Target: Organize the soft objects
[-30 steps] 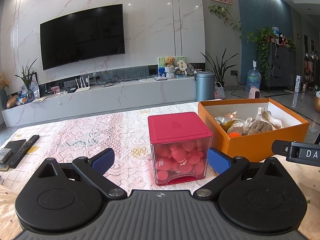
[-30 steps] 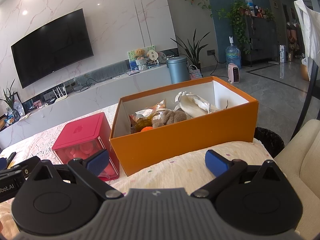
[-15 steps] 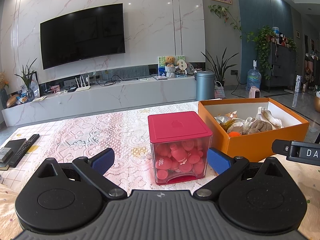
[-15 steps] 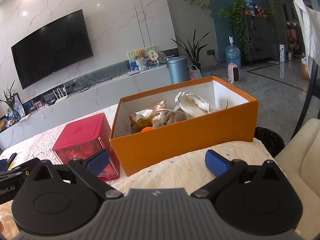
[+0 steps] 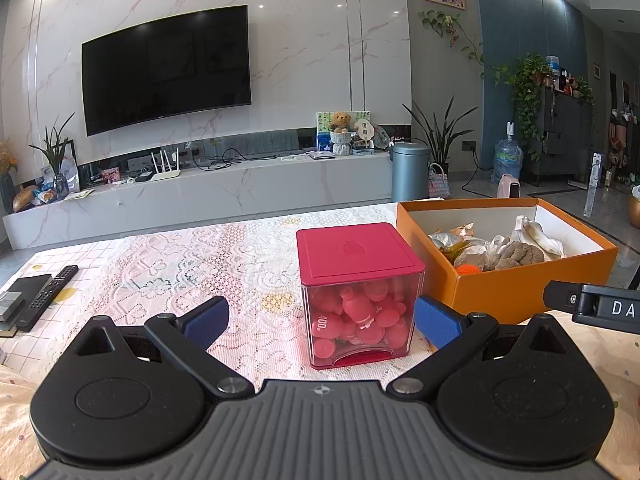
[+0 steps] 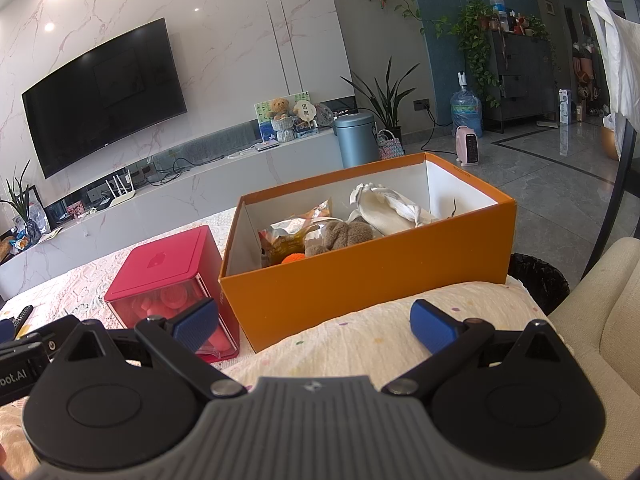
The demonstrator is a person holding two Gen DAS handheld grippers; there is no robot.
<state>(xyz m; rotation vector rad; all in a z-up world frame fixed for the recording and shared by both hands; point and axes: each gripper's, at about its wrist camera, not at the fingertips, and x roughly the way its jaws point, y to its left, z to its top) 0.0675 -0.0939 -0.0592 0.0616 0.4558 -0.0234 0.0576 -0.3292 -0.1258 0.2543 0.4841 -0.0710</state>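
Both the left gripper (image 5: pixel 322 318) and right gripper (image 6: pixel 316 322) hover spread and empty; the brown plush (image 6: pixel 346 236) in the orange box (image 6: pixel 360 280) looks light, squashable, best pinched mid-body.

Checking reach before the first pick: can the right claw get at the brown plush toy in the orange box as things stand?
Probably yes. The right claw is open and empty, the orange box has no lid, and the brown plush toy lies on top of the contents. Only the box's near wall stands between, so it must come in from above.

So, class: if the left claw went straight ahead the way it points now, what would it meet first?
Most likely the red-lidded clear box of red soft toys, which sits just ahead between the open left claw's fingers.
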